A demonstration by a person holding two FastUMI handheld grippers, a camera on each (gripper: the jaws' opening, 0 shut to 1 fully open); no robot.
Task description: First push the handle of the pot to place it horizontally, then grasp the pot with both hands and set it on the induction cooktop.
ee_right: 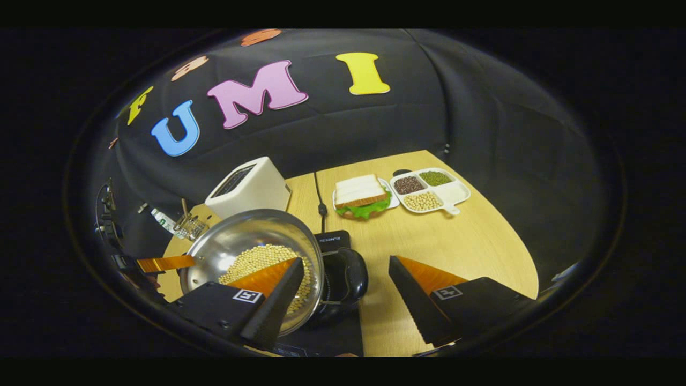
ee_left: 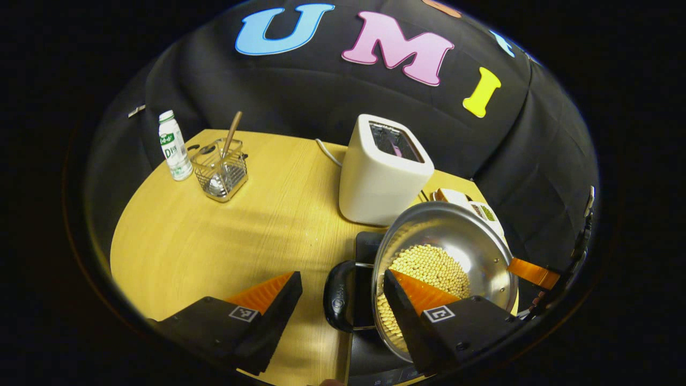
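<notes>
Wooden table carries the cooktop; the pot of beans sits there. Both grippers, left gripper and right gripper, gape open astride its 2 handles.

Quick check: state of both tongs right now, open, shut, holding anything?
Left tongs: open, straddling the pot handle and rim.
Right tongs: open, straddling the other handle.

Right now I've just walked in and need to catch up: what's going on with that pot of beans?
A person is working a gripper in each hand around a steel pot of yellow beans, which sits over the black induction cooktop, beside the white toaster. The left gripper is open, its fingers straddling the pot's black handle. The right gripper is open too, straddling the opposite handle. One finger of each reaches over the rim. A sandwich and divided bean tray sit farther back.
</notes>
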